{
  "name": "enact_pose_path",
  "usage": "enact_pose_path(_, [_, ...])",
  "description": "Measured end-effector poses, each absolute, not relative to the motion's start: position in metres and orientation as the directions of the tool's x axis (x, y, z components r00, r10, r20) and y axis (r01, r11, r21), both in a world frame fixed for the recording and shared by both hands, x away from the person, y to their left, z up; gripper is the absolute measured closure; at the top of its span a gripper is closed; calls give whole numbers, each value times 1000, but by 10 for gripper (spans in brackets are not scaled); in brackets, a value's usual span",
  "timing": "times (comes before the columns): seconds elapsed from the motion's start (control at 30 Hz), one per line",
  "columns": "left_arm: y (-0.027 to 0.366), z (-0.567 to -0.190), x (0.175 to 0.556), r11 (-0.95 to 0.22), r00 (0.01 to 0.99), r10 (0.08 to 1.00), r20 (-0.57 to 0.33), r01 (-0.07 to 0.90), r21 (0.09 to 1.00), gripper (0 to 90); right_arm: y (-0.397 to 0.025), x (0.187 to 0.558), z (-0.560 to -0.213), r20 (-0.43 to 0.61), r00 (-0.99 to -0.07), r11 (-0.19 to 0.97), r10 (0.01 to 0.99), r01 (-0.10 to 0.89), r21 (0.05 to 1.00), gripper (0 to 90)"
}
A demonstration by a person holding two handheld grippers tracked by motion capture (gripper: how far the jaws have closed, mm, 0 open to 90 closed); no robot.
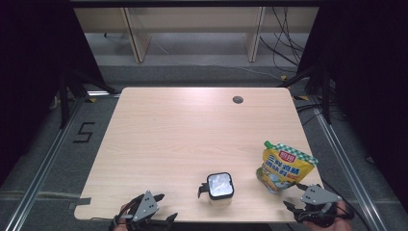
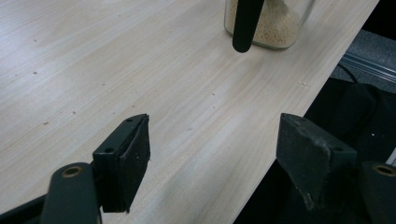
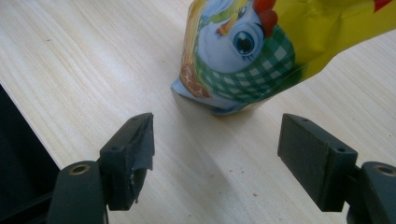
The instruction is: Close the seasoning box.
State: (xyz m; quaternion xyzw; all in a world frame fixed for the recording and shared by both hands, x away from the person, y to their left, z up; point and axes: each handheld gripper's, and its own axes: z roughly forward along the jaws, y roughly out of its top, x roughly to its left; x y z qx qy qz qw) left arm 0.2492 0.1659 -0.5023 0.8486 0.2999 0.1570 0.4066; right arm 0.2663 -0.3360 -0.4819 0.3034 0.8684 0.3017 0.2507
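A clear glass jar (image 1: pixel 220 188) with a square foil-like top stands near the table's front edge, a black handle (image 1: pixel 202 190) on its left side. In the left gripper view the jar (image 2: pixel 271 28) holds pale granules, and the black handle (image 2: pixel 245 23) hangs in front of it. A yellow pouch (image 1: pixel 284 166) with a cartoon chicken (image 3: pixel 243 60) stands at the front right. My left gripper (image 1: pixel 166 207) is open at the front edge, left of the jar, its jaws (image 2: pixel 215 140) wide apart. My right gripper (image 1: pixel 294 196) is open just short of the pouch, holding nothing (image 3: pixel 217 140).
The light wooden table (image 1: pixel 183 139) has a small dark round hole (image 1: pixel 237 99) near its far right. Wooden shelving and loose cables (image 1: pixel 284 43) lie beyond the table. Metal rails run along the floor on both sides.
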Motion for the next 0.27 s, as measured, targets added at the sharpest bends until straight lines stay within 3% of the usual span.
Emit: enact_pose_path(0.27, [165, -504, 250, -470, 764, 645, 13, 382, 796, 254, -336, 267, -482, -260, -696, 644, 669, 368, 670, 279])
